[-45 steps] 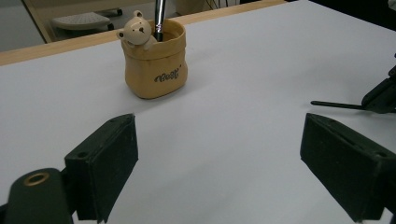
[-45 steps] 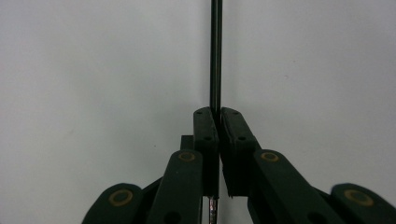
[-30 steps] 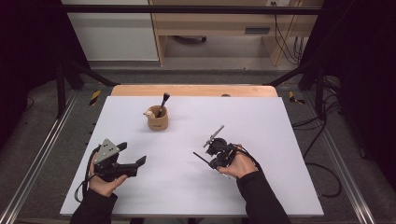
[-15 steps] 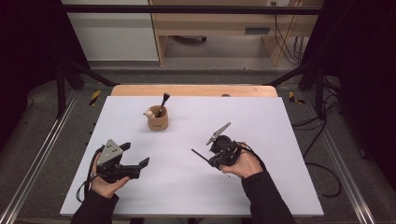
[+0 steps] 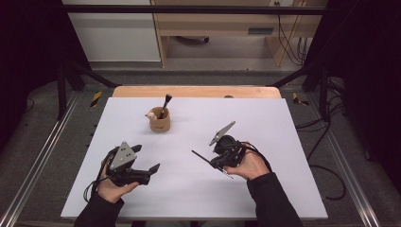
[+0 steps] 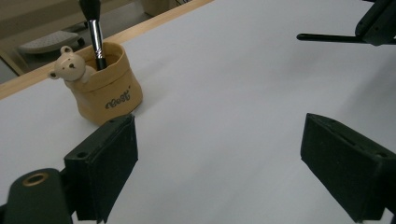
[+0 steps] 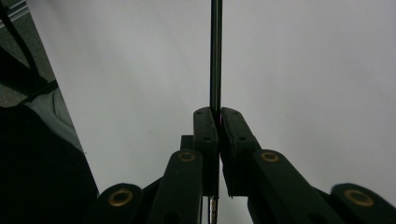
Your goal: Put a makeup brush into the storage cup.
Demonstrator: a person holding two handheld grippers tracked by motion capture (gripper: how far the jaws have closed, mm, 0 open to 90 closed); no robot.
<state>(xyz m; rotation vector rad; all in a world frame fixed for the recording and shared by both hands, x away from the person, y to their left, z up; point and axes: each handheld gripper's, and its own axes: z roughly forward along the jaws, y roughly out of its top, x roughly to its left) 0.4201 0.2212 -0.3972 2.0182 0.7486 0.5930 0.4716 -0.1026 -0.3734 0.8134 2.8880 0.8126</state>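
A tan fabric cup (image 5: 160, 123) with a small bear figure on its rim stands at the back middle of the white table (image 5: 265, 118). A black-handled brush (image 5: 165, 104) stands in it. In the left gripper view the cup (image 6: 108, 91) and the brush (image 6: 95, 32) lie ahead at the left. My left gripper (image 5: 152, 169) is open with nothing between its jaws (image 6: 224, 172). My right gripper (image 5: 213, 161) is shut on a thin black rod (image 5: 199, 155) that points left, above the table. In the right gripper view the rod (image 7: 215, 56) runs straight up from the closed pads (image 7: 218, 122).
The table has a wooden far edge (image 5: 196, 91). Dark frame posts stand at both sides, and cables (image 5: 326, 142) lie on the floor to the right. The right gripper and its rod (image 6: 327, 37) cross the top right of the left gripper view.
The right gripper has risen a little with the rod, and its grey plate tilts up more. The left gripper has shifted slightly to the right.
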